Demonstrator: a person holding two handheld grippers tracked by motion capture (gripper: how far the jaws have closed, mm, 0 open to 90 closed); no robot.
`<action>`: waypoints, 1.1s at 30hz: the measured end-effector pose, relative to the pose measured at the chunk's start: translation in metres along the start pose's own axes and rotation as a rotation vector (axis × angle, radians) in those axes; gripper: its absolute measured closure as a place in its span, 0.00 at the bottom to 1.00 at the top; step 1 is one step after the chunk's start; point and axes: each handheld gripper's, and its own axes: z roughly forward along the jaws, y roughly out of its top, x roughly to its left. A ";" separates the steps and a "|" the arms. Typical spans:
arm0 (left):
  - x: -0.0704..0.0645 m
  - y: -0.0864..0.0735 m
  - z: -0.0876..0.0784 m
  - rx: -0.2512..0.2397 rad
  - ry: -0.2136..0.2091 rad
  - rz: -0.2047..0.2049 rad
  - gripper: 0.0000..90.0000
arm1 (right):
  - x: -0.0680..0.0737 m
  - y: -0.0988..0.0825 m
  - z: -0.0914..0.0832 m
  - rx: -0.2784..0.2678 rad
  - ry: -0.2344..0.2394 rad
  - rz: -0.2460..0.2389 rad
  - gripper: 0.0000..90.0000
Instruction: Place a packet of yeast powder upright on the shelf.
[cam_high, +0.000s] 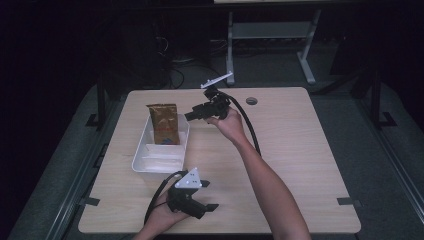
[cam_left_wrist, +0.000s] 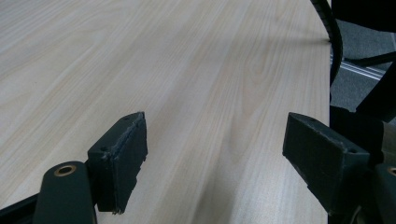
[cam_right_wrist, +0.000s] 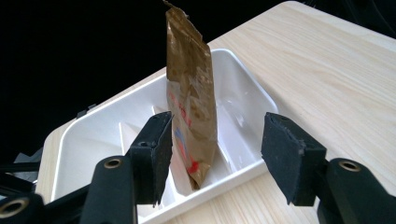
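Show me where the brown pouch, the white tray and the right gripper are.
brown pouch (cam_right_wrist: 191, 93): right gripper view, middle of its crinkled face.
white tray (cam_high: 145, 167): high view, near rim.
right gripper (cam_right_wrist: 217, 154): right gripper view, gap midway between its open jaw tips.

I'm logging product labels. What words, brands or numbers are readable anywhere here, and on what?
Brown pouch standing in the white tray: red print and a blue mark, too blurred and creased to read.
Nothing else carries any text.
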 end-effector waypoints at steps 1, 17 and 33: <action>0.000 0.000 0.000 -0.001 0.001 0.000 0.24 | 0.000 -0.001 -0.003 -0.006 -0.004 -0.005 0.46; 0.002 0.001 0.001 -0.002 -0.003 -0.005 0.23 | 0.004 -0.017 -0.033 -0.007 -0.013 -0.018 0.44; 0.005 0.001 0.003 0.005 0.003 -0.014 0.23 | -0.004 -0.045 -0.059 -0.035 -0.026 0.007 0.41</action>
